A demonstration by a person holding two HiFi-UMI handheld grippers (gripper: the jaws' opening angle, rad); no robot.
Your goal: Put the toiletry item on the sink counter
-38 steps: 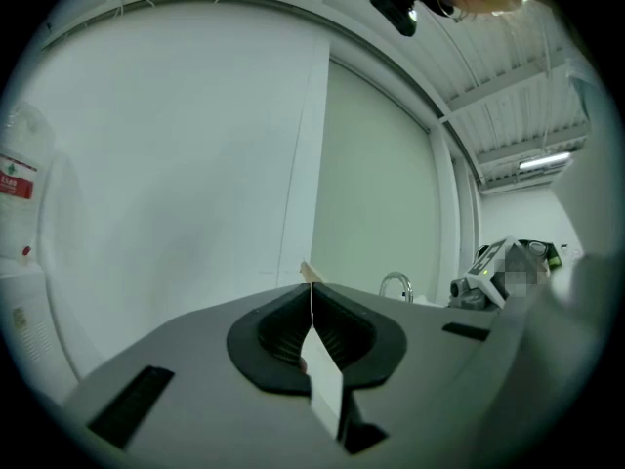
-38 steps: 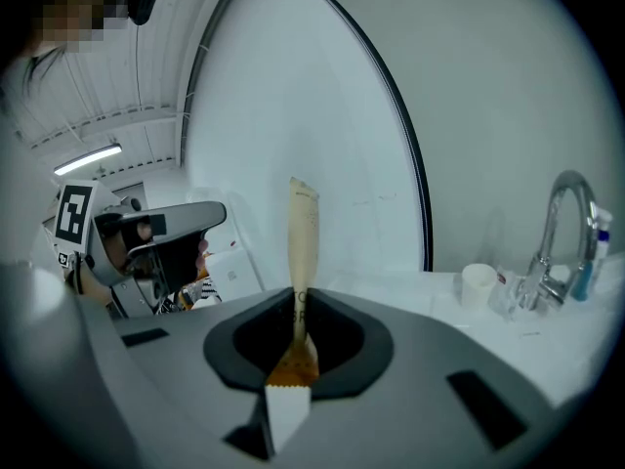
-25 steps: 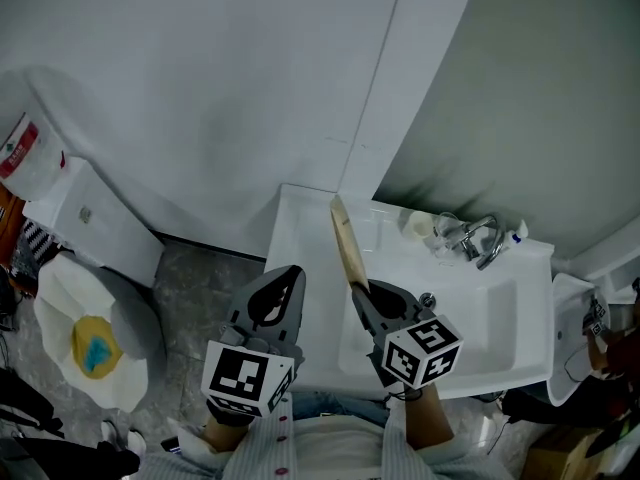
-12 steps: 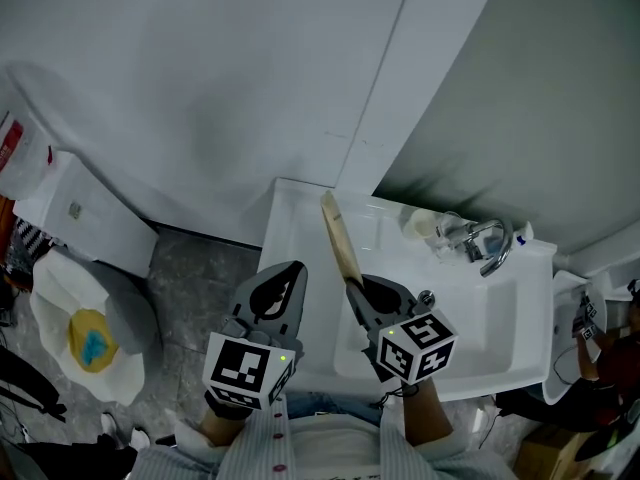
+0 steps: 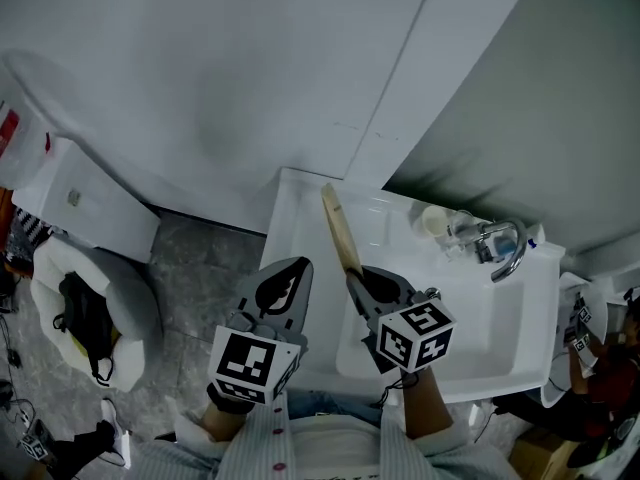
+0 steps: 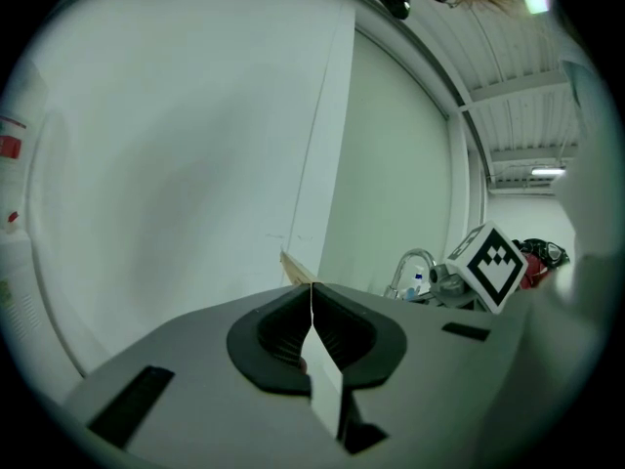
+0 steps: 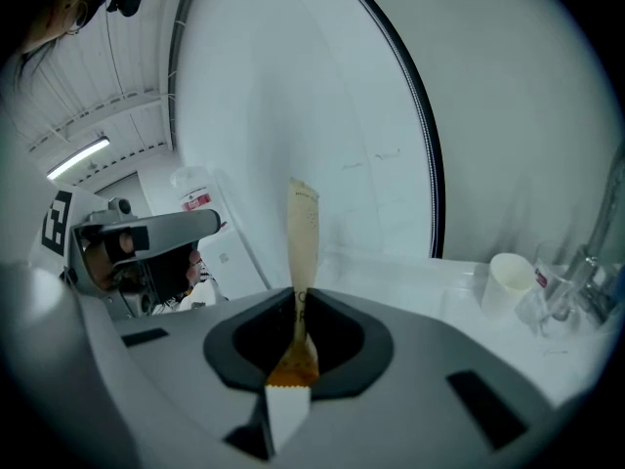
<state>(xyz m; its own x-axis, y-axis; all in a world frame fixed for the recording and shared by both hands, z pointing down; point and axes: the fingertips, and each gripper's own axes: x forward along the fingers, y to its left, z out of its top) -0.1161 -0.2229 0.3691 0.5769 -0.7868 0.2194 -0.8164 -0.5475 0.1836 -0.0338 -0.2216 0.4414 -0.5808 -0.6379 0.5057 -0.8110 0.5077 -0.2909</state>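
Observation:
The toiletry item (image 5: pixel 340 230) is a flat tan tube. It stands up out of my right gripper (image 5: pixel 356 281), which is shut on its lower end, over the left part of the white sink counter (image 5: pixel 296 230). In the right gripper view the tube (image 7: pixel 303 237) rises from between the pads of that gripper (image 7: pixel 298 299). My left gripper (image 5: pixel 299 265) hovers just left of it, near the counter's front left edge. Its jaws meet with nothing between them, as the left gripper view (image 6: pixel 312 289) also shows.
The basin (image 5: pixel 480 318) lies right of the tube, with a chrome faucet (image 5: pixel 502 245) and a white cup (image 5: pixel 435 220) on the back ledge. A white wall rises behind. On the floor to the left stands a toilet (image 5: pixel 80 208) with a dark object (image 5: pixel 85 318) on its seat.
Both grippers keep their hold and place; the tube has shifted only slightly with the view. A dark object now covers the toilet seat where a yellow and blue patch showed.

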